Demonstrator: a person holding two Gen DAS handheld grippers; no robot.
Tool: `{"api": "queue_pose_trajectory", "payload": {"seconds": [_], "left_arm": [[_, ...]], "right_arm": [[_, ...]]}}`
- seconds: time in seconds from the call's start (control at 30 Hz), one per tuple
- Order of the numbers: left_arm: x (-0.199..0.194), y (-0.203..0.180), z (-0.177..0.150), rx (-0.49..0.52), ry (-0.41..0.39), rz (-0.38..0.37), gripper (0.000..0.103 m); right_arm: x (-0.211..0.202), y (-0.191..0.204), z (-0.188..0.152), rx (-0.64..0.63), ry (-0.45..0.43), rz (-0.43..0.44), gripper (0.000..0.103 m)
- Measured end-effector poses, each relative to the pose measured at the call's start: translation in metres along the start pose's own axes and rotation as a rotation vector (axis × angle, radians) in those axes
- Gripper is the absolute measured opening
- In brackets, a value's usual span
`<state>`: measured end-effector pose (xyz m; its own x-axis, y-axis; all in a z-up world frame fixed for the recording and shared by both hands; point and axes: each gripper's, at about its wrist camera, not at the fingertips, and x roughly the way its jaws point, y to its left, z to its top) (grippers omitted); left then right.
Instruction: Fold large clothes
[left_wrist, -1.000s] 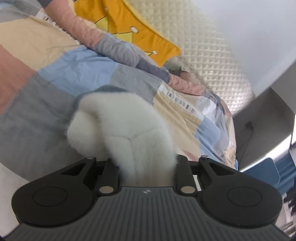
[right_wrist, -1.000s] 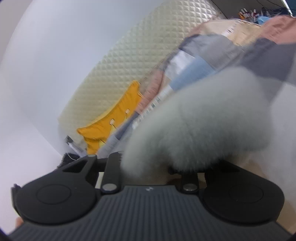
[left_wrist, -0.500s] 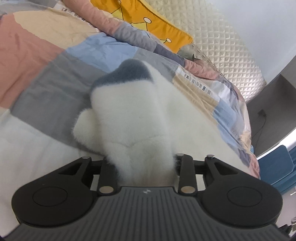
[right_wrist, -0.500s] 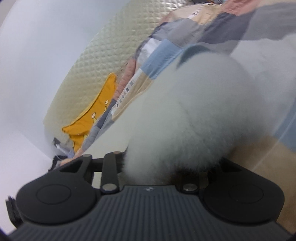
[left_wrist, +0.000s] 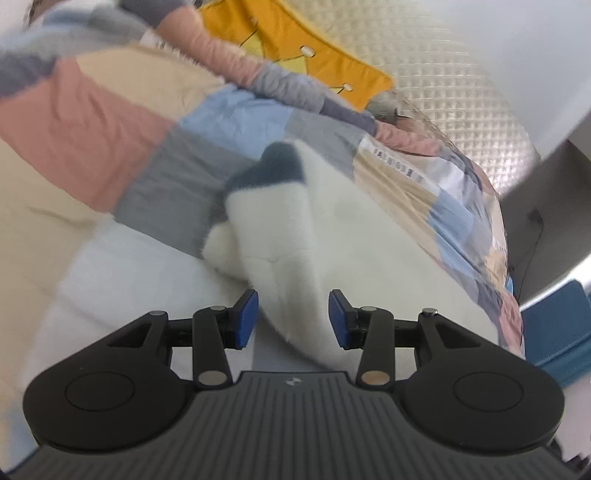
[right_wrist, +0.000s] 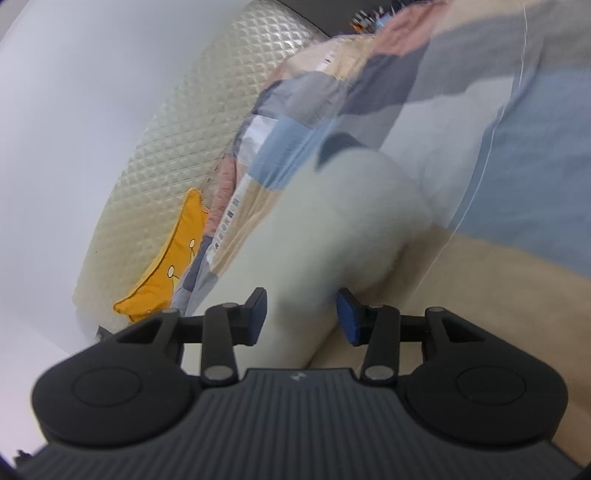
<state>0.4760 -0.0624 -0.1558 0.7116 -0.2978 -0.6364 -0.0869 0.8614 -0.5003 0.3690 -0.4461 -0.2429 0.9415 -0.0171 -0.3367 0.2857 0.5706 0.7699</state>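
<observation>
One fluffy white garment (left_wrist: 317, 236) lies on the patchwork bed (left_wrist: 110, 122) between two grippers, left (left_wrist: 293, 319) and right (right_wrist: 303, 315), both opening and released; only the left view shows a blue chair (left_wrist: 554, 332).

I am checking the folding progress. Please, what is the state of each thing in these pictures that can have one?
Fluffy white garment: lying on the bed, folded over, dark cuff on top.
Left gripper: jaws opening, garment between them, pads not pressing it.
Right gripper: jaws opening, garment between them, no clear clamp.
Patchwork quilt: spread over the bed, wrinkled.
Yellow pillow: leaning at the quilted headboard.
</observation>
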Motion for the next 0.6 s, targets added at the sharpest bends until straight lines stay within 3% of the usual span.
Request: {"api": "queue_pose_trajectory", "payload": {"seconds": [0.07,0.27,0.6], "left_arm": [[-0.028,-0.003,0.002,0.032,-0.008,-0.004,0.047],[-0.129,-0.029,0.007,0.092,-0.064,-0.075,0.047],[-0.299,-0.088,-0.018,0.397,-0.24,-0.149,0.047]], "right_arm": [[-0.02,0.019,-0.001,-0.063,-0.016,0.007,0.046],[-0.103,0.085,0.002,-0.235,-0.187,0.036,0.046],[-0.248,0.186,0.0,-0.536,-0.364,0.107,0.046]]}}
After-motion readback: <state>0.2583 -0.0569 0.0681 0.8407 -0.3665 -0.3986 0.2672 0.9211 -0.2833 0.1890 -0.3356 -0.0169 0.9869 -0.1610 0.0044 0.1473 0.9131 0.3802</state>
